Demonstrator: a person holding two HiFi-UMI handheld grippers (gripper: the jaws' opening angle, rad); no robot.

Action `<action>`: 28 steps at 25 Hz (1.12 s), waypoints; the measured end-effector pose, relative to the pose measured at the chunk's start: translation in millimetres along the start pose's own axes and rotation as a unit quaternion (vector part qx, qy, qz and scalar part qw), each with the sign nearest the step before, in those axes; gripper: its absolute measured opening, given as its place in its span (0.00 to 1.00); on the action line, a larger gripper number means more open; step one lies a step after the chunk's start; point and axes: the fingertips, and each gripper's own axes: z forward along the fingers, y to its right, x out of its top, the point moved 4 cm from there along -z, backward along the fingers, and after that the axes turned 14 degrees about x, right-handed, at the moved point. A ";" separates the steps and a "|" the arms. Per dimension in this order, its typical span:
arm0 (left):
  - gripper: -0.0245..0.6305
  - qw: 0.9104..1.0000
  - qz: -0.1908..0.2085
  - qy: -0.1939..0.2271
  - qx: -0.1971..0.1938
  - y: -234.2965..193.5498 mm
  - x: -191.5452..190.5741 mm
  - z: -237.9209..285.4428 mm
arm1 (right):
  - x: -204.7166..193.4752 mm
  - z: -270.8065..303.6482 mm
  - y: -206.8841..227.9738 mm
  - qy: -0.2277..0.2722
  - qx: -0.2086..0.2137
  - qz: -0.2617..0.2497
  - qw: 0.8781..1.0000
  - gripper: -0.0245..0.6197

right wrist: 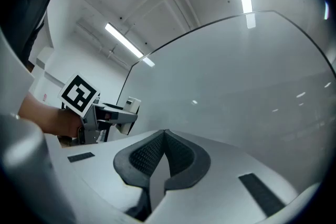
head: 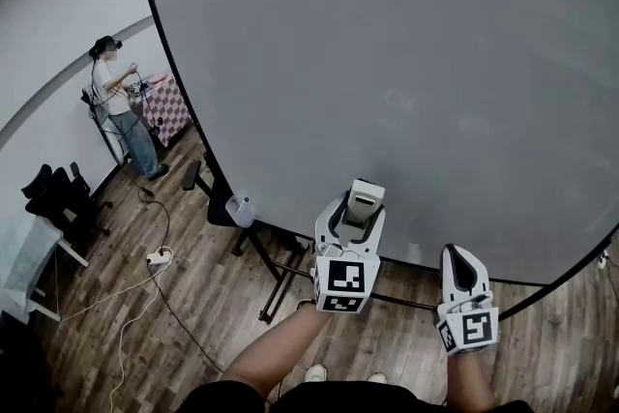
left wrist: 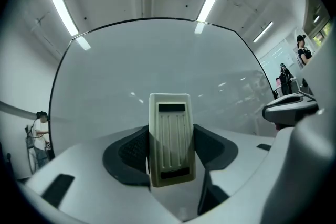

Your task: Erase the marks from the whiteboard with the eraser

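Observation:
A large whiteboard (head: 406,73) on a black stand fills the head view; its surface looks plain grey with no marks that I can make out. My left gripper (head: 360,208) is shut on a cream eraser (head: 365,202), held upright just in front of the board's lower part. In the left gripper view the eraser (left wrist: 170,139) stands clamped between the dark pads, ribbed face toward the camera. My right gripper (head: 460,268) hangs lower right, jaws closed together with nothing between them (right wrist: 164,150). The whiteboard (right wrist: 247,86) also fills the right gripper view.
A person (head: 121,102) stands at the far left by a checkered table (head: 164,106). Cables and a power strip (head: 158,258) lie on the wooden floor. The board's black stand legs (head: 276,280) reach toward me. A dark chair (head: 53,193) sits at left.

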 end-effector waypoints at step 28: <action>0.45 0.993 -0.115 -0.023 -0.023 -45.7 -58.1 -68.1 | 10.9 13.0 -29.2 -0.011 -0.008 -0.039 0.999 0.06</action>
